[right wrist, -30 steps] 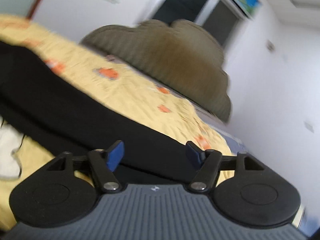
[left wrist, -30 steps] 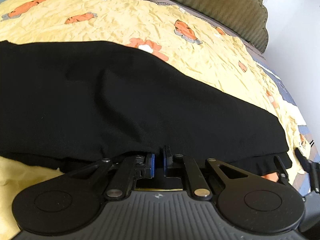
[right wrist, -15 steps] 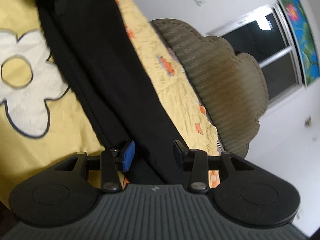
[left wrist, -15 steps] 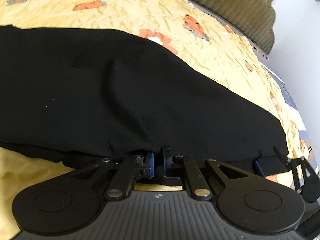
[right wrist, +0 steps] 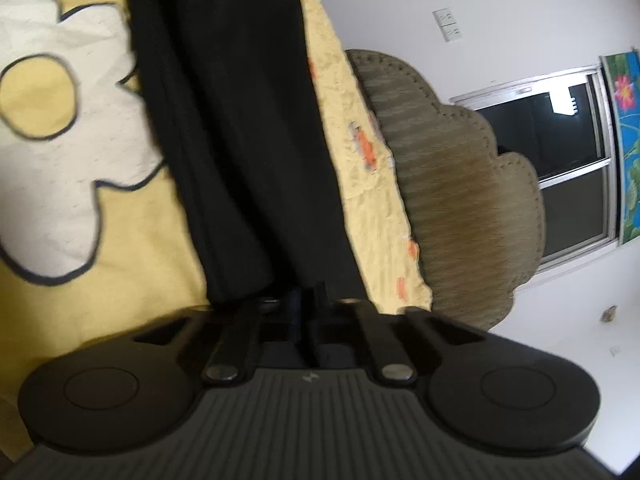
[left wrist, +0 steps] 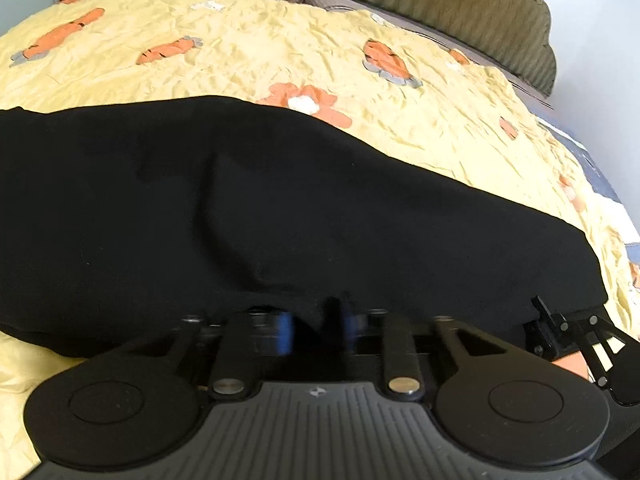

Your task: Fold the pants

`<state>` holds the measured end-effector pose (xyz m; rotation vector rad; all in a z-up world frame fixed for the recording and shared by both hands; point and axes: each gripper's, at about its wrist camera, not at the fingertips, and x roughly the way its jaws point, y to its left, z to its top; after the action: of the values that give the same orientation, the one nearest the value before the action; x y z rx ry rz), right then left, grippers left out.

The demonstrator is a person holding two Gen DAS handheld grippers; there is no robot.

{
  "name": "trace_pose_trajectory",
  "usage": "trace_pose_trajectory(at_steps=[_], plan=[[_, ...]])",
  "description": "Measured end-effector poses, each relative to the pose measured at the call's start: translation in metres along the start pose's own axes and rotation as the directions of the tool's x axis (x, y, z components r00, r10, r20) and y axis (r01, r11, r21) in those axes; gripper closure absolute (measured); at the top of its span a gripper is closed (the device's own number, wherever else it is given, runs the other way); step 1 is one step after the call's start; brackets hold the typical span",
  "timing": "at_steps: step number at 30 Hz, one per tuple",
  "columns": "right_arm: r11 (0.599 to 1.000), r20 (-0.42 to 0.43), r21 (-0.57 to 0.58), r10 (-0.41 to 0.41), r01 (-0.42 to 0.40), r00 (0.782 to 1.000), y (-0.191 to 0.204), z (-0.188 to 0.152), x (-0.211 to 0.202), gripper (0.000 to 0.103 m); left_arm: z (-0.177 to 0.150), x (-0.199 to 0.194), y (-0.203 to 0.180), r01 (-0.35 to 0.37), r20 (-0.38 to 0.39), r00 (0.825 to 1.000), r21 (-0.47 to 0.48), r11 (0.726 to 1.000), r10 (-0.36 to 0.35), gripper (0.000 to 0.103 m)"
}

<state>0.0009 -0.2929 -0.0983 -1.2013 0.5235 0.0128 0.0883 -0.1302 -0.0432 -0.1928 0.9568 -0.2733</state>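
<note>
Yellow carrot-print quilted bedspread (left wrist: 280,52) lying under long black fabric pants (left wrist: 280,208), left gripper (left wrist: 316,326) pinching their near edge, right gripper (right wrist: 310,304) clamping their end.

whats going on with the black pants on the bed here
A person with a handheld gripper in each hand is folding black pants laid flat across a bed with a yellow carrot-print bedspread. The left gripper is shut on the near edge of the fabric. The right gripper is shut on the pants' edge farther along, at one end; it also shows at the right of the left wrist view. No fold has been lifted yet. A green cushioned headboard stands behind.
</note>
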Motion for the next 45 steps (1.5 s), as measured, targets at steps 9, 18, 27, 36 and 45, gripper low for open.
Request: trace_pose_trajectory(at_steps=[9, 18, 27, 36, 45], plan=[[1.0, -0.011, -0.005, 0.0, 0.0, 1.0, 0.003, -0.003, -0.015, 0.1, -0.009, -0.011, -0.001, 0.027, -0.012, 1.0, 0.062, 0.998, -0.027, 0.099], [0.999, -0.023, 0.02, 0.044, -0.043, 0.999, 0.008, -0.003, -0.025, 0.099, -0.009, -0.01, 0.002, 0.024, -0.036, 0.999, 0.088, 0.996, -0.021, 0.099], [0.988, -0.068, 0.153, -0.004, 0.014, 0.998, -0.01, -0.022, -0.036, 0.093, -0.016, -0.035, -0.013, 0.0, -0.027, 1.0, 0.26, 0.965, 0.007, 0.097], [0.982, -0.27, 0.127, -0.101, 0.14, 0.958, -0.027, -0.088, -0.001, 0.093, -0.021, -0.03, -0.006, -0.031, -0.074, 0.996, 0.318, 0.947, 0.058, 0.084], [0.669, -0.268, 0.726, 0.059, 0.162, 0.962, -0.087, -0.125, 0.008, 0.075, -0.028, -0.062, -0.004, -0.048, 0.03, 0.999, 0.408, 0.912, 0.039, 0.061]])
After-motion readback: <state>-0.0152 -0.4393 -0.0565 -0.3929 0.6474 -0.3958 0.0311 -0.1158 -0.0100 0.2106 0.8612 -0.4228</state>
